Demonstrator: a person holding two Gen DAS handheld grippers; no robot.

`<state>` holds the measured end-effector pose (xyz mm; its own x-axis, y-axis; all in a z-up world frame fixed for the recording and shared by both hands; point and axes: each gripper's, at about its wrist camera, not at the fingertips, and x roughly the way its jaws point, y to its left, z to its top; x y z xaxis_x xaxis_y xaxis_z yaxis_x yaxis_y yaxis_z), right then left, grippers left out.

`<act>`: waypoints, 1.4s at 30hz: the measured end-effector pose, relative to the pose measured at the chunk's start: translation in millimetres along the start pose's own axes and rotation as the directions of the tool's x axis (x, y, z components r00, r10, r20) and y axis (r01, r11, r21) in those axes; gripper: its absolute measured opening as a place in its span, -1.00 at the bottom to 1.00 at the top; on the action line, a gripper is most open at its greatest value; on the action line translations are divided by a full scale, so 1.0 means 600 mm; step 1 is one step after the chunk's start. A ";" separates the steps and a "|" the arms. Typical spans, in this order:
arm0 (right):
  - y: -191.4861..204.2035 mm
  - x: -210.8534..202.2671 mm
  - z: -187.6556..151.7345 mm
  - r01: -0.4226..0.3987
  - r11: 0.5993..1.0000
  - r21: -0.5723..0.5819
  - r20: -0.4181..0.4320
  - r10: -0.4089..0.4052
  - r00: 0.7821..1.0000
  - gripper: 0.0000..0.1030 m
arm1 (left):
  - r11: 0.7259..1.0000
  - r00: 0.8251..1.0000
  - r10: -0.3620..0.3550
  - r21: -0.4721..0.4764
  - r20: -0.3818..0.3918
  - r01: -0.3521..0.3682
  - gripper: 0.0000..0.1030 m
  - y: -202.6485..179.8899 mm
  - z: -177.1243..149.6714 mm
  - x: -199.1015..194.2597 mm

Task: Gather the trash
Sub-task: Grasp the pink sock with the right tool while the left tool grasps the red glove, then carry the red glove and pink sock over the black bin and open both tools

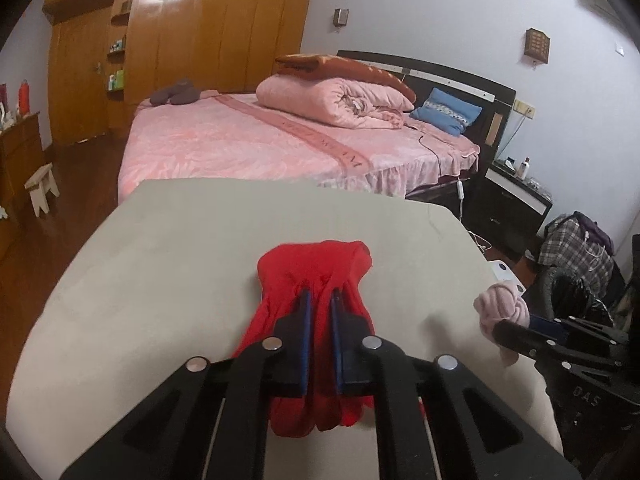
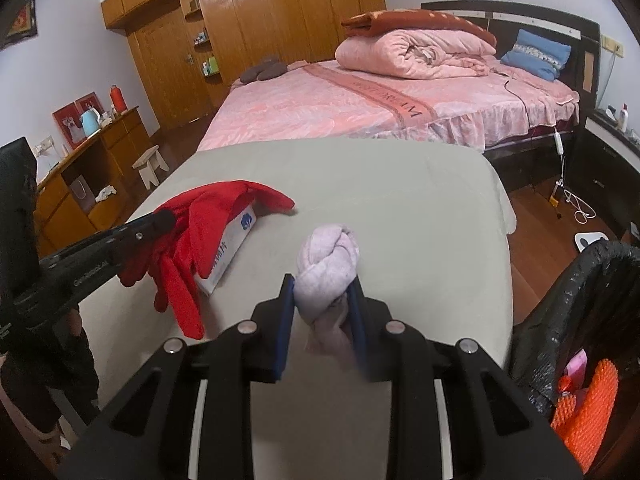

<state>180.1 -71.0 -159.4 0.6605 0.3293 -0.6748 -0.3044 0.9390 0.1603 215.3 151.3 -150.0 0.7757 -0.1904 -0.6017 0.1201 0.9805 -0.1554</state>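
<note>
Here, red gloves (image 1: pixel 316 280) are being pinched over the beige table (image 1: pixel 168 264) by the left gripper (image 1: pixel 320 300), its jaws clamped on the fabric. Under the gloves, a white box (image 2: pixel 232 248) is lying on the table. To the right, a knotted pink cloth (image 2: pixel 330 260) is being squeezed by the right gripper (image 2: pixel 322 292). At the far right, a bin lined with a black bag (image 2: pixel 580 300) is standing beside the table.
</note>
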 end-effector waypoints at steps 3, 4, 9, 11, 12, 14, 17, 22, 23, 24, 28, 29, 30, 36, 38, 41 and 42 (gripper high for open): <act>0.001 -0.003 0.001 -0.002 1.000 -0.001 0.002 0.002 1.000 -0.51 | 1.000 1.000 -0.008 0.014 -0.012 0.008 -0.83 -0.005 -0.002 -0.007; 0.000 -0.004 0.002 -0.003 1.000 -0.001 0.001 0.003 1.000 -0.51 | 1.000 1.000 -0.010 0.016 -0.016 0.011 -0.83 -0.007 -0.003 -0.009; 0.002 -0.006 0.002 -0.005 1.000 -0.002 0.001 0.005 1.000 -0.51 | 0.999 0.999 -0.024 0.029 -0.041 0.025 -0.83 -0.019 -0.023 -0.029; 0.005 -0.007 0.001 -0.005 1.000 -0.002 0.001 0.005 1.000 -0.51 | 0.999 0.999 -0.023 0.030 -0.038 0.024 -0.83 -0.023 -0.030 -0.040; 0.005 -0.008 0.001 -0.005 1.000 -0.001 0.004 0.005 1.000 -0.51 | 0.999 0.999 -0.038 0.028 -0.038 0.039 -0.83 -0.026 -0.033 -0.045; 0.005 -0.008 0.001 -0.003 1.000 0.000 0.006 0.003 1.000 -0.51 | 0.997 0.997 -0.067 0.035 -0.048 0.068 -0.83 -0.035 -0.038 -0.051; 0.003 -0.012 0.002 0.003 1.000 0.004 0.013 -0.003 1.000 -0.51 | 0.993 0.993 -0.090 0.069 -0.072 0.095 -0.80 -0.058 -0.047 -0.050; -0.001 -0.018 0.001 0.017 1.000 0.012 0.009 -0.017 1.000 -0.51 | 0.994 0.992 -0.088 0.055 -0.089 0.093 -0.19 -0.065 -0.057 -0.041; 0.001 -0.020 0.000 0.019 1.000 0.011 0.009 -0.019 1.000 -0.51 | 0.995 0.993 -0.081 0.049 -0.080 0.085 -0.16 -0.063 -0.056 -0.042; 0.002 -0.022 -0.001 0.020 1.000 0.010 0.010 -0.020 1.000 -0.51 | 0.996 0.995 -0.072 0.046 -0.072 0.076 -0.15 -0.059 -0.054 -0.043; 0.000 -0.021 -0.002 0.021 1.000 0.016 0.009 -0.021 1.000 -0.51 | 0.999 0.998 -0.032 0.035 -0.062 0.034 -0.05 -0.038 -0.047 -0.039; 0.001 -0.020 -0.002 0.021 1.000 0.018 0.008 -0.022 1.000 -0.51 | 0.999 0.997 -0.034 0.028 -0.069 0.036 -0.05 -0.033 -0.047 -0.034; 0.000 -0.019 -0.002 0.021 1.000 0.020 0.007 -0.022 1.000 -0.51 | 0.999 0.996 -0.036 0.024 -0.080 0.038 -0.05 -0.030 -0.048 -0.028; -0.002 -0.017 0.001 0.024 1.000 0.018 0.003 -0.025 1.000 -0.51 | 0.999 0.991 -0.045 -0.003 -0.129 0.045 -0.01 -0.026 -0.049 0.016; -0.005 -0.016 0.001 0.027 1.000 0.015 0.002 -0.027 1.000 -0.51 | 0.998 0.989 -0.055 -0.001 -0.135 0.055 -0.07 -0.030 -0.047 0.028; -0.008 -0.018 0.002 0.031 0.999 0.015 0.002 -0.031 1.000 -0.51 | 0.997 0.987 -0.068 0.027 -0.147 0.073 -0.90 -0.042 -0.046 0.038; -0.010 -0.020 0.003 0.033 0.999 0.015 0.005 -0.033 0.999 -0.51 | 0.997 0.988 -0.073 0.025 -0.136 0.077 -0.90 -0.042 -0.044 0.034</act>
<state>175.4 -80.3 -151.1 0.6734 0.2984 -0.6763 -0.2718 0.9508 0.1488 211.9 121.1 -179.3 0.6731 -0.2665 -0.6899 0.1949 0.9638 -0.1821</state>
